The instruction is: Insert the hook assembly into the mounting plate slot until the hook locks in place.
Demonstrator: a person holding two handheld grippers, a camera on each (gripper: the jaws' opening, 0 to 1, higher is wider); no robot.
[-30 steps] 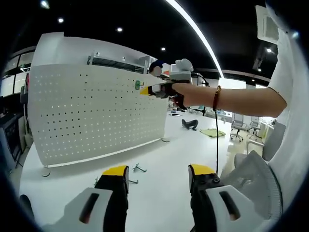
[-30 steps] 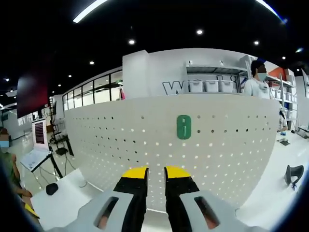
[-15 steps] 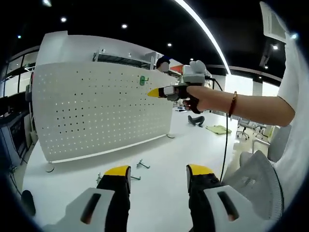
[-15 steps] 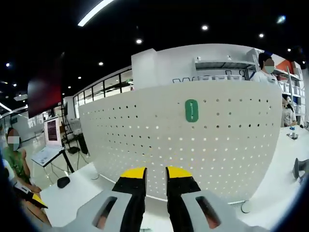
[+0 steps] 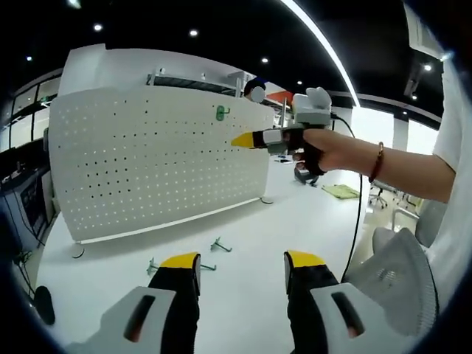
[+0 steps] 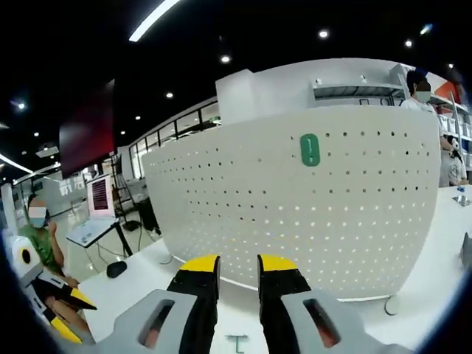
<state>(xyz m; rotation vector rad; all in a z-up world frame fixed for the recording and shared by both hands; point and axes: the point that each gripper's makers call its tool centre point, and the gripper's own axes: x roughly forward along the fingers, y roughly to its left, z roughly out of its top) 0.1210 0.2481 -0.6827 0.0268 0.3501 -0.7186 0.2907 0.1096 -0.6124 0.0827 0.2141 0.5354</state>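
A white pegboard (image 5: pixel 155 166) stands upright on the table. A small green hook assembly (image 5: pixel 221 112) sits on its face near the top right, also seen head-on as the green hook assembly (image 6: pixel 310 150) on the pegboard (image 6: pixel 295 214). My right gripper (image 5: pixel 243 140), held by a hand, hovers in front of the board, a short way off the hook. From its own camera the right gripper (image 6: pixel 239 263) has its yellow-tipped jaws a narrow gap apart with nothing between them. My left gripper (image 5: pixel 242 260) is open and empty, low over the table.
Loose metal hooks (image 5: pixel 219 245) lie on the white table (image 5: pixel 243 221) in front of the board, one more hook (image 6: pixel 237 341) below my right gripper. The left gripper (image 6: pixel 70 316) enters at lower left. A seated person (image 6: pixel 37 225) is far left; another stands behind the board.
My right gripper has drawn back from the pegboard, so the board and green hook look smaller and farther. The hook stays on the board. Its jaw gap has widened slightly.
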